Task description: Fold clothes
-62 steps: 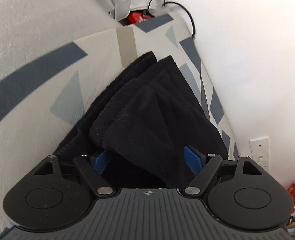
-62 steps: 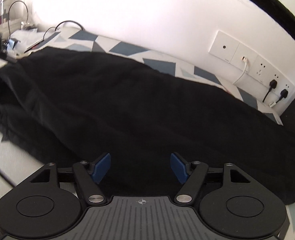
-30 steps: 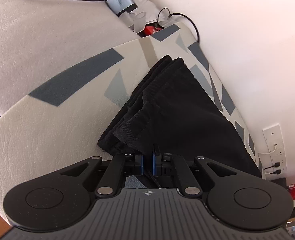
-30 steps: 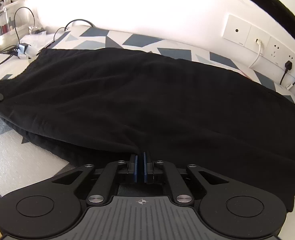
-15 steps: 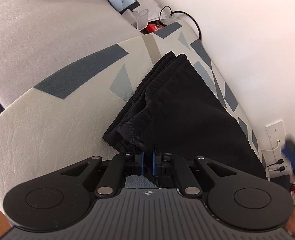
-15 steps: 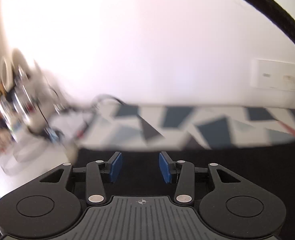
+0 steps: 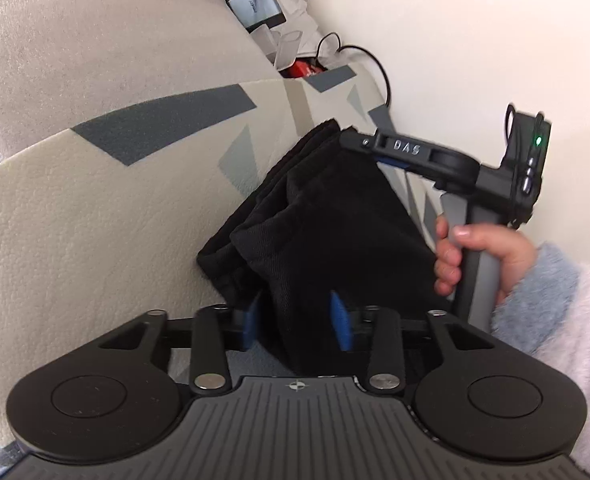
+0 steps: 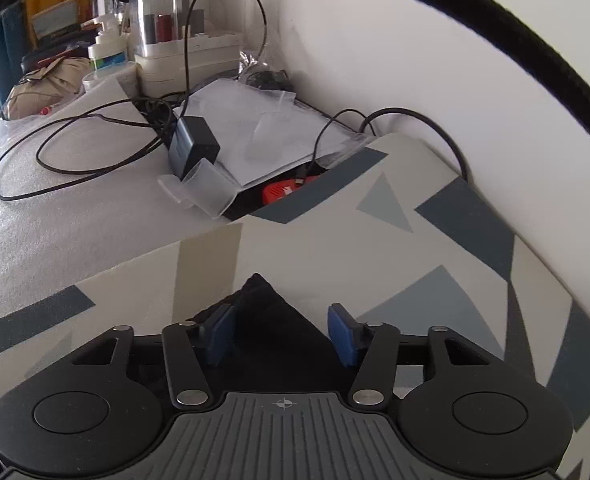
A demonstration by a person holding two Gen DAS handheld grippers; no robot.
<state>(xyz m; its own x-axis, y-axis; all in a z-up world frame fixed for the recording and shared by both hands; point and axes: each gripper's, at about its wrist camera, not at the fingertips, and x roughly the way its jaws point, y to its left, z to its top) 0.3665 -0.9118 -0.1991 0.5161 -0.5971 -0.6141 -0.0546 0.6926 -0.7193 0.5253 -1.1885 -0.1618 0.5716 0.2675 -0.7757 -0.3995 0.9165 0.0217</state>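
White wall (image 8: pixel 395 60) backs a patterned mat (image 7: pixel 95 208) on the table; black garment (image 7: pixel 335 220) lies folded along the mat's wall edge. Cables (image 8: pixel 75 148), charger (image 8: pixel 193 144) past the mat's far end. Left gripper (image 7: pixel 297 322) opening, cloth between pads; right gripper (image 8: pixel 281 334) spread over the garment's corner.

A lived-in room at home, used as a work surface.

Upper left of the right wrist view: a lotion pump bottle (image 8: pixel 106 46), a clear cosmetics organizer (image 8: pixel 183 36), a charger (image 8: pixel 194 146) with loose cables, beside a white wall and a patterned mat (image 8: pixel 435 248).
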